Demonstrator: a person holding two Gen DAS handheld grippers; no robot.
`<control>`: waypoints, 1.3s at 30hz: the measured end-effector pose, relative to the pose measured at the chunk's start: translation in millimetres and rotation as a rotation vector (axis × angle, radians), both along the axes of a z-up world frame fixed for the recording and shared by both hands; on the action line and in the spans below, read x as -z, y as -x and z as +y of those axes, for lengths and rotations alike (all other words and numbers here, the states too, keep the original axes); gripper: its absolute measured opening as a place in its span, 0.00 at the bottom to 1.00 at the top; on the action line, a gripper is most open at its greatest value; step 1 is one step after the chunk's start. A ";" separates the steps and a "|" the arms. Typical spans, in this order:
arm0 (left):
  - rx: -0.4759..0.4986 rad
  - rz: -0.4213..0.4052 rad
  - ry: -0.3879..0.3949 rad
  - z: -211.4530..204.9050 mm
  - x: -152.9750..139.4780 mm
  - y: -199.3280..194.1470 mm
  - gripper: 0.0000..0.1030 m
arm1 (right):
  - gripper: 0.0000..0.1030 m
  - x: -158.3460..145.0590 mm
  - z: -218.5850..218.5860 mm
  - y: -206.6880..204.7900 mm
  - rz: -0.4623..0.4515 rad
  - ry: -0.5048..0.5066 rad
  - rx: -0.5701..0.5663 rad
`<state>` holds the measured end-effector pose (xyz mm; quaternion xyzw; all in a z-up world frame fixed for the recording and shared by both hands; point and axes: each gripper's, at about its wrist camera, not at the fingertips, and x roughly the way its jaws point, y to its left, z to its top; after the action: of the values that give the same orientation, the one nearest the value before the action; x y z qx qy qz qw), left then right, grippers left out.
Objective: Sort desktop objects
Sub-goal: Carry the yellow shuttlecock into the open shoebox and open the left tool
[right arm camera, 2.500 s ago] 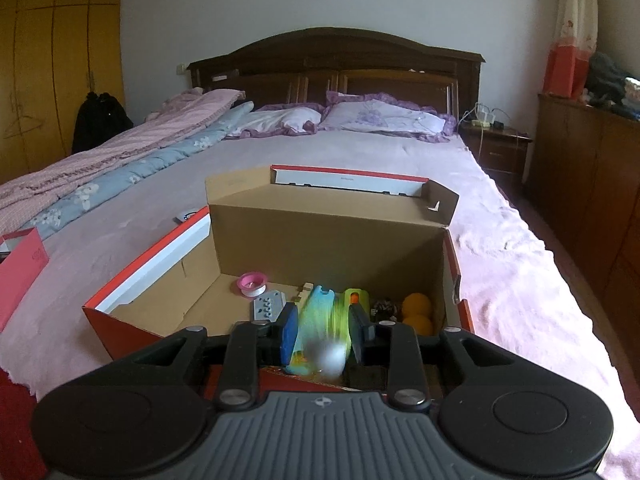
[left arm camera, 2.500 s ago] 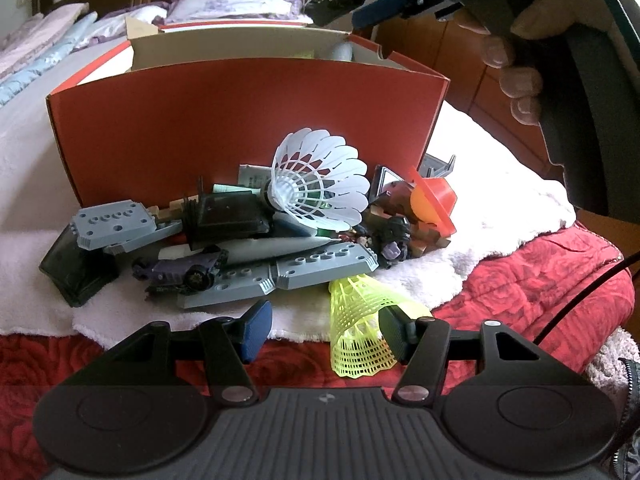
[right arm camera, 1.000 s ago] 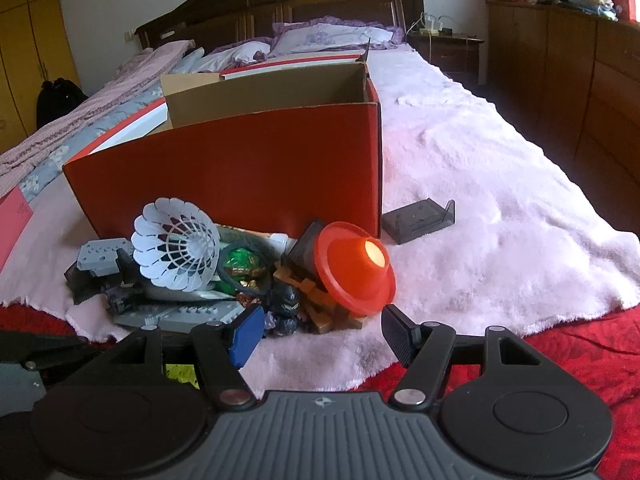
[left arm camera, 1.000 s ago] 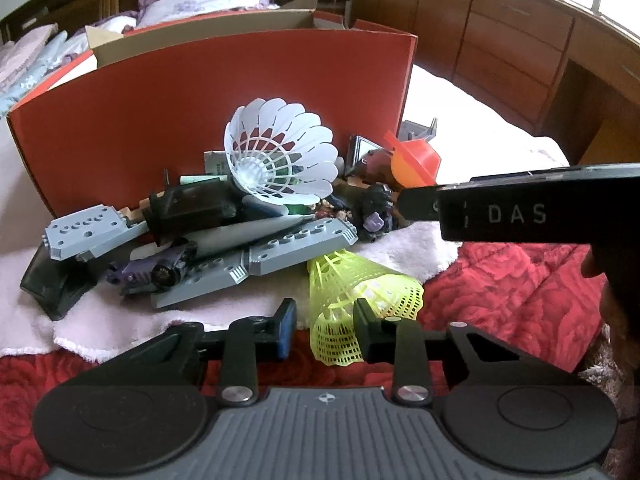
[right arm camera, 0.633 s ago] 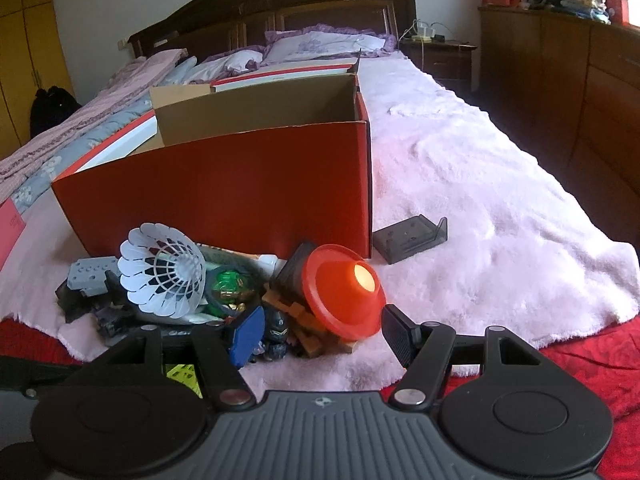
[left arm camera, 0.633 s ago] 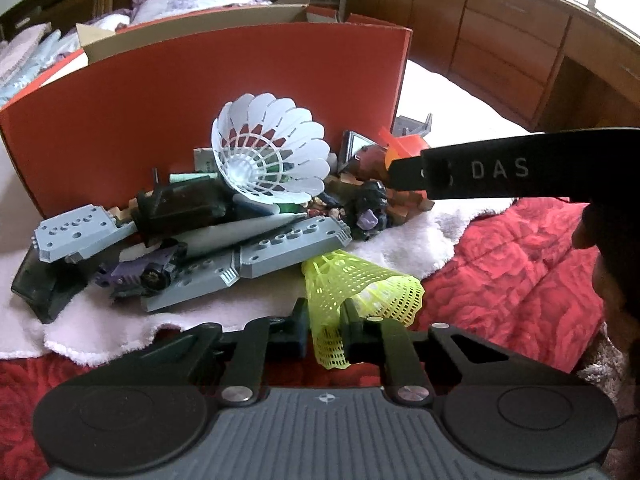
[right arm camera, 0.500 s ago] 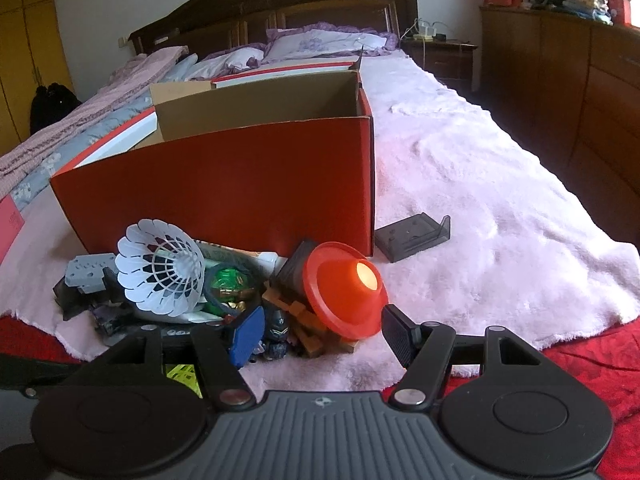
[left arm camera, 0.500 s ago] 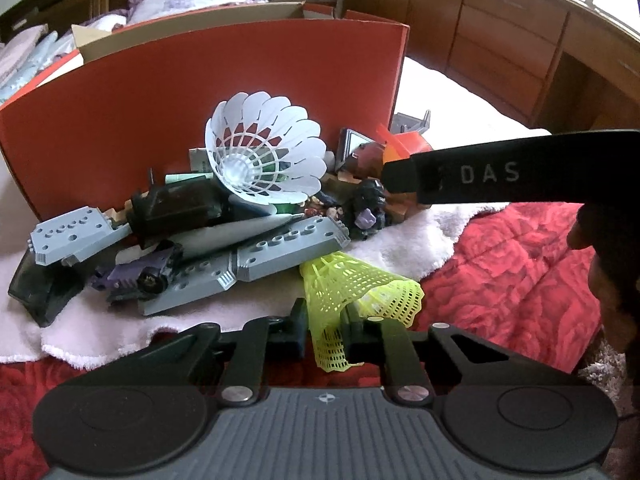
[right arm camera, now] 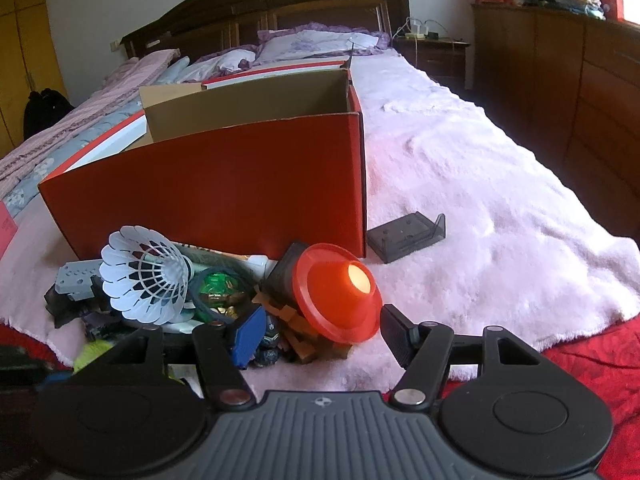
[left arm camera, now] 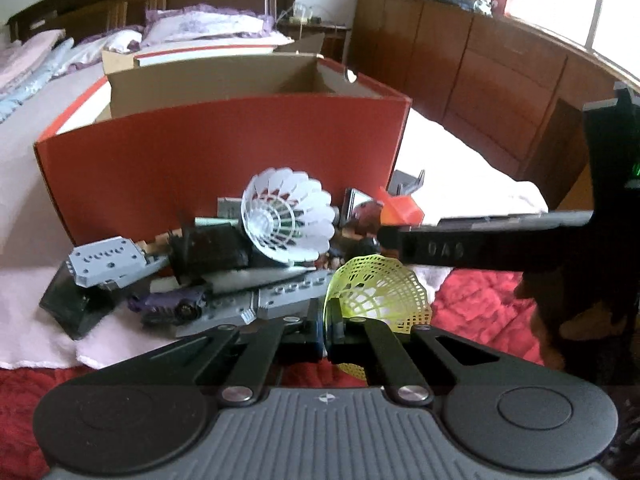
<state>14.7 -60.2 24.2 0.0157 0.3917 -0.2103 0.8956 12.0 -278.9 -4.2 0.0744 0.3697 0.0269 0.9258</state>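
My left gripper (left arm camera: 328,320) is shut on the mesh skirt of a yellow shuttlecock (left arm camera: 380,292), which hangs just above the red quilt, its open end turned up. Behind it a pile of toys lies against a red cardboard box (left arm camera: 224,160): a white shuttlecock (left arm camera: 288,220), grey bricks (left arm camera: 106,260) and a purple toy car (left arm camera: 172,304). My right gripper (right arm camera: 320,336) stands open, low over the pile. An orange cone (right arm camera: 336,292) lies just beyond its fingertips, untouched. The white shuttlecock (right arm camera: 144,276) is to its left.
The red box (right arm camera: 208,184) is open-topped and stands on a pink fleece blanket (right arm camera: 480,200) spread over a bed. A dark clear stand (right arm camera: 406,236) lies right of the box. Wooden cabinets (left arm camera: 500,92) line the right side. The right gripper's black body (left arm camera: 480,246) crosses the left wrist view.
The left jaws closed on the yellow shuttlecock and lifted it off the quilt, tipping its open end upward. The right gripper stayed open and hardly moved.
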 end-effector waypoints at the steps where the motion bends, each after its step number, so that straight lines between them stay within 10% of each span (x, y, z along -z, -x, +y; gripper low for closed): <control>1: -0.001 -0.001 0.008 1.0 -2.6 0.5 0.04 | 0.64 0.0 0.2 0.7 -0.001 0.000 0.000; 26: -0.132 -0.273 0.012 27.8 -107.7 -35.6 0.04 | 0.64 -1.5 3.3 6.3 -0.007 -0.031 -0.006; 39: -0.211 -0.276 -0.062 26.4 -122.6 -92.6 0.04 | 0.64 -2.7 3.9 8.1 -0.004 -0.040 -0.006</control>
<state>107.3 -33.8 146.8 0.0308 0.2709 -0.0987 0.9570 3.9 -275.0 -1.5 0.0918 0.3673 0.0369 0.9248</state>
